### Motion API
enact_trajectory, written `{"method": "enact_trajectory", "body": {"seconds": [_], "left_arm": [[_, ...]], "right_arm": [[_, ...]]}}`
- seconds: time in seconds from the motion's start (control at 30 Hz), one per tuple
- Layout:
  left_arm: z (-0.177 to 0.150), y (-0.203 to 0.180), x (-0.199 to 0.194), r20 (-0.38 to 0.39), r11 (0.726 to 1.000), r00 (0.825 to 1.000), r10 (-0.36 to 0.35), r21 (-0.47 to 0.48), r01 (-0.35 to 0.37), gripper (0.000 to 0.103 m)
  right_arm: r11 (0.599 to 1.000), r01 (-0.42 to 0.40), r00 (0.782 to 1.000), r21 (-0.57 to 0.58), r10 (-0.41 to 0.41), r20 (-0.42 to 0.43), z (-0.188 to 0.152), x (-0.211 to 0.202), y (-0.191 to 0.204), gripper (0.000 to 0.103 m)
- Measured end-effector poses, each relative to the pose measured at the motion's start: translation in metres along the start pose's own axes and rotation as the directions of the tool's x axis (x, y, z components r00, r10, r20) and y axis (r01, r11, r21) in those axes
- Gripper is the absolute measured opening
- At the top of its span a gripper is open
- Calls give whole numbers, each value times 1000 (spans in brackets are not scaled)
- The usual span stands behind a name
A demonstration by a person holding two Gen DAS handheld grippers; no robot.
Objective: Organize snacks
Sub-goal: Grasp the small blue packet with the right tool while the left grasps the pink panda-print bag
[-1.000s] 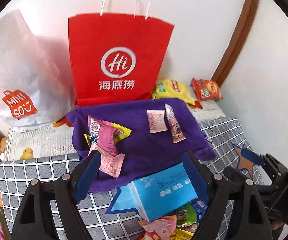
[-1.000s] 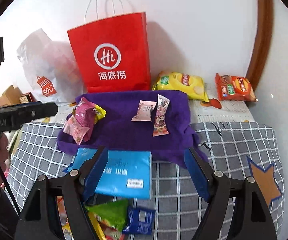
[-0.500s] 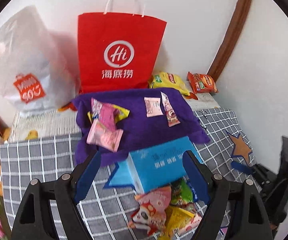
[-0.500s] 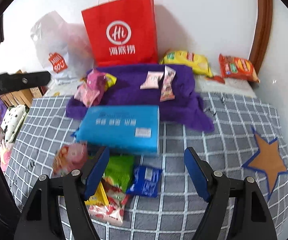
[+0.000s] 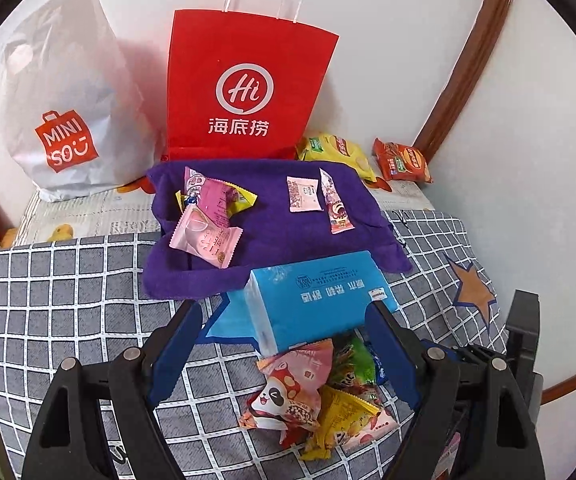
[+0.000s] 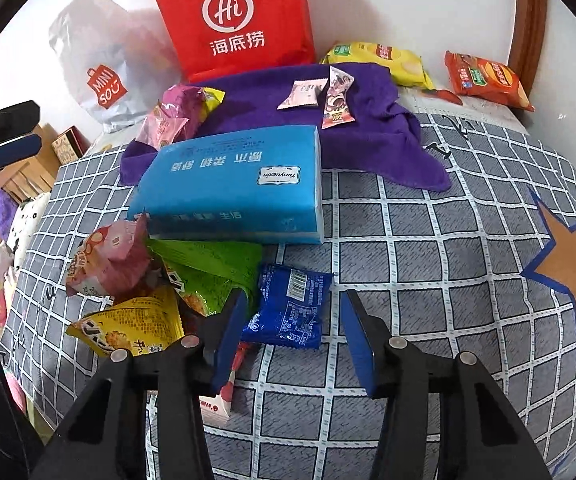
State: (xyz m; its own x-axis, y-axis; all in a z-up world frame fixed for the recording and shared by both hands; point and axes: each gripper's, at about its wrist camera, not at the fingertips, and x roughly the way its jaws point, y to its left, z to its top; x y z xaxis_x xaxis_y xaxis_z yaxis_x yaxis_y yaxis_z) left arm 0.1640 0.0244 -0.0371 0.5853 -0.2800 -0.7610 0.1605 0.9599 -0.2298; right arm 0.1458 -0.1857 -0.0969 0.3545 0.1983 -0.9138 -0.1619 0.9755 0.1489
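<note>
Both views show a bed covered with a grey grid-patterned sheet point(image 6: 427, 240). Your right gripper point(image 6: 293, 332) stands with its blue-padded jaws spread about halfway and holds nothing; the small dark-blue foil snack packet point(image 6: 288, 308) lies between them, nearer the left pad, flat on the sheet. Your left gripper point(image 5: 284, 356) is spread wide and also empty, hanging above the loose heap of snack packets point(image 5: 311, 396).

From the packet, the light-blue soft pack of tissues point(image 6: 236, 184) sits at 11 o'clock, and the green crinkled snack bag point(image 6: 212, 272) touches it at 9 o'clock. The folded purple towel point(image 6: 367, 136) lies further off at 12 o'clock; on it rest a pale pink sachet point(image 6: 301, 94) and a slim pink stick wrapper point(image 6: 337, 98) together, with a cluster of pink and yellow packets point(image 5: 212, 216) at its other end.

The step in hand appears to be the pick-up of the dark-blue packet for sorting onto the towel. To do it well:
- Shift slightly toward 3 o'clock so that the left pad clears the green bag.
- Lower until both pads straddle the packet's crimped edges, then close gently; foil tends to slip and crumple.
- Lift straight up, so the neighbouring bags are not dragged.
</note>
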Motion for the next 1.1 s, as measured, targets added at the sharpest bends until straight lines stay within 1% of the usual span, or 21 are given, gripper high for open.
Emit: {"method": "enact_trajectory", "body": {"seconds": [0.13,0.3,0.4,0.57,0.7,0.83,1.0,1.1], "left_arm": [[-1,-1,-5,13,1000,1000,-1,11,1,82],[-4,1,-4,11,1000,1000,-8,16,8,82],[-7,4,-1,7,1000,1000,-11,19,10,82],[-3,6,4,-15,1000,1000,8,9,-8,81],[-5,3,1,-1,1000,1000,1,12,-1,81],[-10,2,-1,-4,999,1000,13,32,-13,81],[-17,10,-4,0,1000,1000,15,23,-15,81],[-23,13,-1,-8,999,1000,23,34,-23,81]], "right_arm": [[1000,-19,1000,4,19,-7,2,6,1,49],[1000,-3,1000,-4,3,-19,3,11,4,49],[999,30,999,-15,-31,-31,1,17,4,49],[1000,7,999,-5,-7,-47,-2,24,0,49],[1000,1,998,-4,-1,-59,-2,31,0,49],[1000,2,998,-22,-4,-59,-1,35,3,49],[999,30,996,-35,-33,-78,-1,48,4,50],[995,65,997,-71,-69,-43,-5,49,9,50]]}}
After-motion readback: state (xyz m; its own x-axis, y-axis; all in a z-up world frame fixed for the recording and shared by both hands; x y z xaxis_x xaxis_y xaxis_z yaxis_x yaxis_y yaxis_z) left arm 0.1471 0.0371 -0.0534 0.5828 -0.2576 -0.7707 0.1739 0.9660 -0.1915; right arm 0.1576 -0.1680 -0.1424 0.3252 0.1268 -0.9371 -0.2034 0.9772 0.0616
